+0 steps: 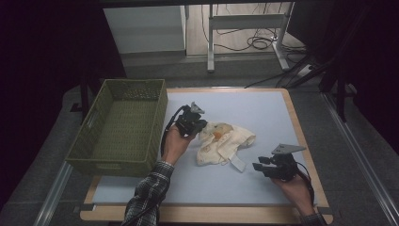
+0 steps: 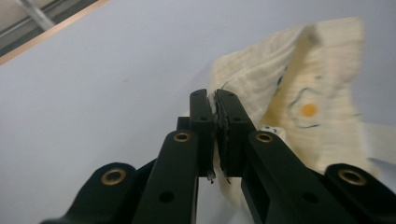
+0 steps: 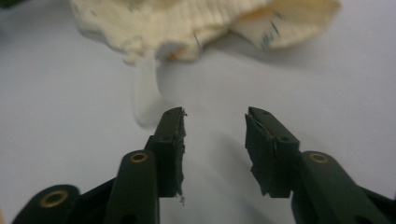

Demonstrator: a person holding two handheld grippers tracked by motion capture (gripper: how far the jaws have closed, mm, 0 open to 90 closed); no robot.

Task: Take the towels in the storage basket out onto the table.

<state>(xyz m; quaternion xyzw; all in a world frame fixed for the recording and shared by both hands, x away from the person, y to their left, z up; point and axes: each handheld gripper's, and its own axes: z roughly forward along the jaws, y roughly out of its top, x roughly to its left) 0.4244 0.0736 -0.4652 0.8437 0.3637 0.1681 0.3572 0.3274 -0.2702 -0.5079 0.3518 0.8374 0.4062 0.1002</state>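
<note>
We see left gripper (image 2: 215,100) pinching cream cloth (image 1: 221,143) edge, likely to lift toward green basket (image 1: 117,162); right gripper (image 3: 215,119) jaws apart, empty, near cloth's white strap (image 3: 145,95).

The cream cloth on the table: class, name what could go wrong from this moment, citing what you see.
1. The left gripper pinches only a thin edge of the cloth, so the cloth may slip out when lifted.
2. The white strap trails loose and could snag on the basket rim.
3. The right gripper is open with nothing between its jaws, so the far side of the cloth has no support.
</note>
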